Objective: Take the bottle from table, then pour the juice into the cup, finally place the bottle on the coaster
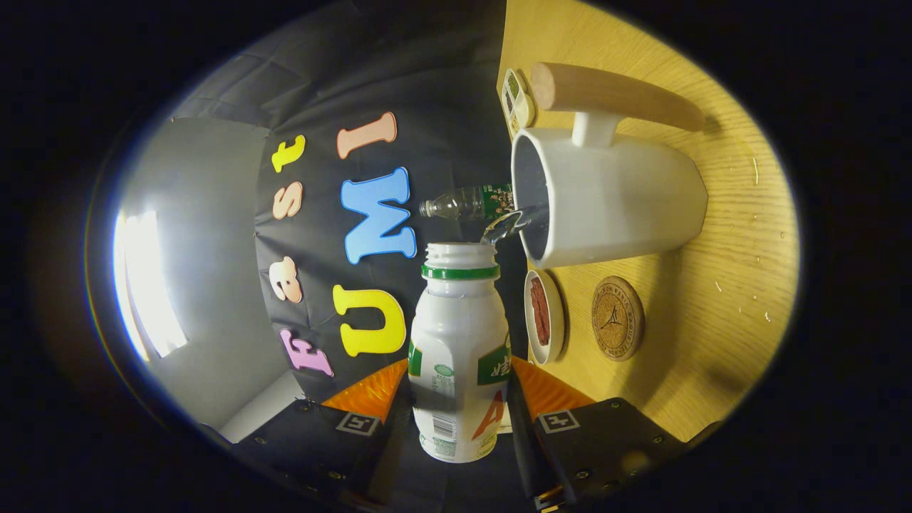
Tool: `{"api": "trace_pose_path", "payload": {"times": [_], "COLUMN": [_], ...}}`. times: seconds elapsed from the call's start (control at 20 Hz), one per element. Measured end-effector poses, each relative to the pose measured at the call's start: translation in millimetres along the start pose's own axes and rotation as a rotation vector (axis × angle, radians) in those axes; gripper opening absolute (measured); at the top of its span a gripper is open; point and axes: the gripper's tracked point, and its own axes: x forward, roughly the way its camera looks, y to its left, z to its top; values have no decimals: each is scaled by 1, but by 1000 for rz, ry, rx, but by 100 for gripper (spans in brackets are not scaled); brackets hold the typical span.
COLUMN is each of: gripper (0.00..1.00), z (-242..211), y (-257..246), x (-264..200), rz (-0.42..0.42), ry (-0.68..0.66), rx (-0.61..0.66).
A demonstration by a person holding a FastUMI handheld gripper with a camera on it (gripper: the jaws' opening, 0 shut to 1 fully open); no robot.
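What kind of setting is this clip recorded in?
Likely a staged recording booth, not a kitchen: black cloth wall behind a wooden table, where the gripper tilts a bottle, pouring into a white cup.

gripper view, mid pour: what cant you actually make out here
- How full the cup is: its white wall hides the inside.
- Juice left in the bottle: opaque body, held between the gripper fingers.
- The clear bottle beyond: its base is hidden behind the cup's rim.
- Contents of the small dish beside the coaster: too small to identify.
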Motion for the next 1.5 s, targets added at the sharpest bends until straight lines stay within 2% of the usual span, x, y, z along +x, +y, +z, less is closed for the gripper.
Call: {"api": "trace_pose_path", "payload": {"times": [1.5], "gripper": [66], "z": [11], "y": [23], "x": [7], "rz": [19], "ry": [-36], "rx": [92]}}
